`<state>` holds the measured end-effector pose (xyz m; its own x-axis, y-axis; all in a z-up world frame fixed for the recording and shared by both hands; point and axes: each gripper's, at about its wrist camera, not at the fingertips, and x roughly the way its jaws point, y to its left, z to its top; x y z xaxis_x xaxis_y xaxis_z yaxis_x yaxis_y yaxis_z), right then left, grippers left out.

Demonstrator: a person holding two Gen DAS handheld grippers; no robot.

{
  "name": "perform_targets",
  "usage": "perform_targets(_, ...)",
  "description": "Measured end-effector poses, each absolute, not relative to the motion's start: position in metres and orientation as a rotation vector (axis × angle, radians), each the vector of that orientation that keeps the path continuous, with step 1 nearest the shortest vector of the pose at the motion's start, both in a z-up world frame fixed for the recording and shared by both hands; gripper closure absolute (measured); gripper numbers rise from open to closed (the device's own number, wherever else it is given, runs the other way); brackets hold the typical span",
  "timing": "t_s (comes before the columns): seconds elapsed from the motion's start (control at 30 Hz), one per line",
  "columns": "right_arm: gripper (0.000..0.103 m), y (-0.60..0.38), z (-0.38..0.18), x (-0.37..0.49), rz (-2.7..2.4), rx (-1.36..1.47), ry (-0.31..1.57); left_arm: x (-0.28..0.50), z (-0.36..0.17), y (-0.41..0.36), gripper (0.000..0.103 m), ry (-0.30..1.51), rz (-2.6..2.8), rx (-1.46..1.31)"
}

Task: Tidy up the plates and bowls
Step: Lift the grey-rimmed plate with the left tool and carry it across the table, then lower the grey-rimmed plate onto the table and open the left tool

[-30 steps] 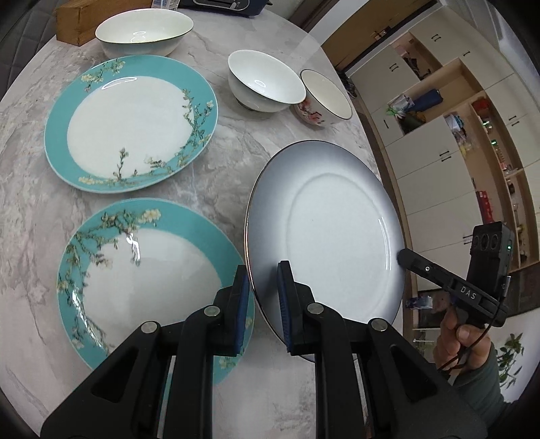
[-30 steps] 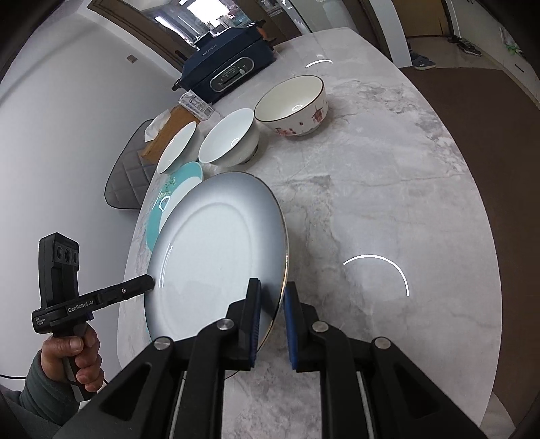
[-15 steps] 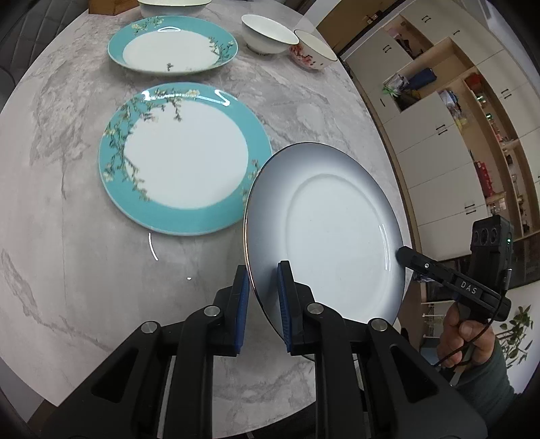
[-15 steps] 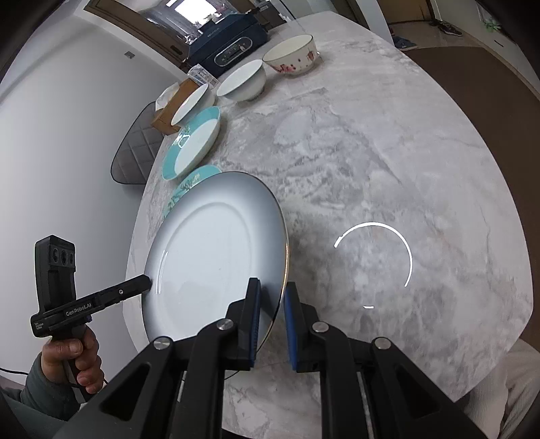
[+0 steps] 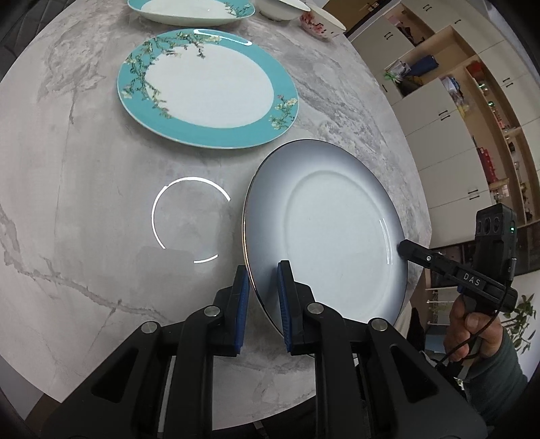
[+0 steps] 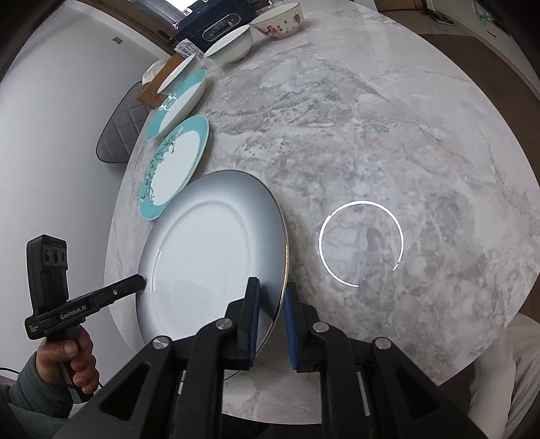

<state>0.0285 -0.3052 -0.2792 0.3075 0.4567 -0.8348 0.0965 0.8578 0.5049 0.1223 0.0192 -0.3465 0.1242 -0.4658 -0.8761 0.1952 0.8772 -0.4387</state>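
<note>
- The left gripper [image 5: 263, 297] is closed on the rim of the grey plate [image 5: 324, 233], at the plate's 7 o'clock edge (blue pads on both faces).
- The grey plate is held tilted above the marble table [image 5: 84, 202], near the table's front edge.
- The right gripper [image 6: 271, 317] is clamped on the opposite rim, at 5 o'clock in its own view.
- Two teal plates [image 5: 206, 87] lie flat at 11 o'clock, with bowls [image 6: 280, 20] beyond them.

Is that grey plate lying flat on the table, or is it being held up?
Held up and tilted. The grey plate is pinched at opposite rim edges by the left gripper and the right gripper, above the marble table.
</note>
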Motion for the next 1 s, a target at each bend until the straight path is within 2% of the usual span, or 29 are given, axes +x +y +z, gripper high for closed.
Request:
perform_targets(0.5,0.087,-0.291,-0.292,0.038,0.23,0.47,1.258,0.128,-0.359,0.033,0.088,1.374,-0.493,-0.215)
perform_targets(0.67,0.079,-0.286,-0.292,0.042,0.238,0.451,1.262,0.127,-0.357,0.036,0.086,1.36,-0.493,-0.23)
perform_targets(0.7,0.076,-0.287,-0.291,0.043,0.241,0.46,1.259,0.13,-0.356,0.033,0.083,1.347,-0.493,-0.23)
perform_targets(0.8,0.063,-0.291,-0.281,0.041,0.25,0.474,1.215,0.129,-0.343,0.042,0.059,1.296,-0.483,-0.246)
perform_targets(0.87,0.039,-0.297,-0.273,0.043,0.248,0.491,1.195,0.131,-0.333,0.05,0.054,1.263,-0.472,-0.268)
perform_targets(0.9,0.033,-0.3,-0.269,0.045,0.243,0.497,1.184,0.133,-0.329,0.054,0.046,1.255,-0.47,-0.283)
perform_targets(0.93,0.024,-0.304,-0.264,0.046,0.236,0.502,1.174,0.136,-0.326,0.058,0.037,1.251,-0.47,-0.302)
perform_targets(0.97,0.015,-0.307,-0.259,0.048,0.23,0.505,1.165,0.138,-0.323,0.062,0.033,1.249,-0.46,-0.315)
perform_targets(1.0,0.01,-0.31,-0.255,0.051,0.222,0.504,1.152,0.141,-0.32,0.068,0.024,1.245,-0.445,-0.332)
